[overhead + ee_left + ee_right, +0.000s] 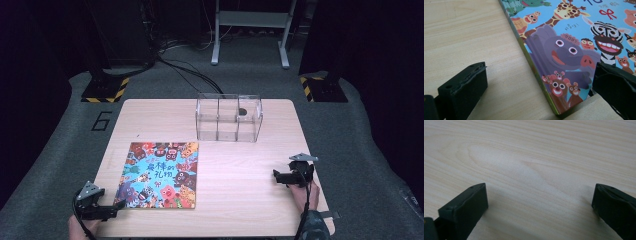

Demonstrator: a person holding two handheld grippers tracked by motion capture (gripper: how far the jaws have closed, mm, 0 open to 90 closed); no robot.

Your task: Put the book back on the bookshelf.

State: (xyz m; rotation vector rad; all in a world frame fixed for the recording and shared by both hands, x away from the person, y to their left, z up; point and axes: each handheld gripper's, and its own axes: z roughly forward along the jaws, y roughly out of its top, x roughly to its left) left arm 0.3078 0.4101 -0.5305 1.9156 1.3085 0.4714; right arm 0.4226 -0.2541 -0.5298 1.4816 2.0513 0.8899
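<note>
The colourful cartoon-animal picture book is laid flat at seven o'clock on the light wooden table. Its near corner is straddled by the left gripper, jaws apart. The right gripper, likewise spread, is seen at four o'clock; a clear plastic compartment box stands at twelve.

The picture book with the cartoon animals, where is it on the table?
In the high view, the picture book lies flat on the table's near-left part, its near-left corner just beyond the left tool, the clear plastic box farther back.
</note>
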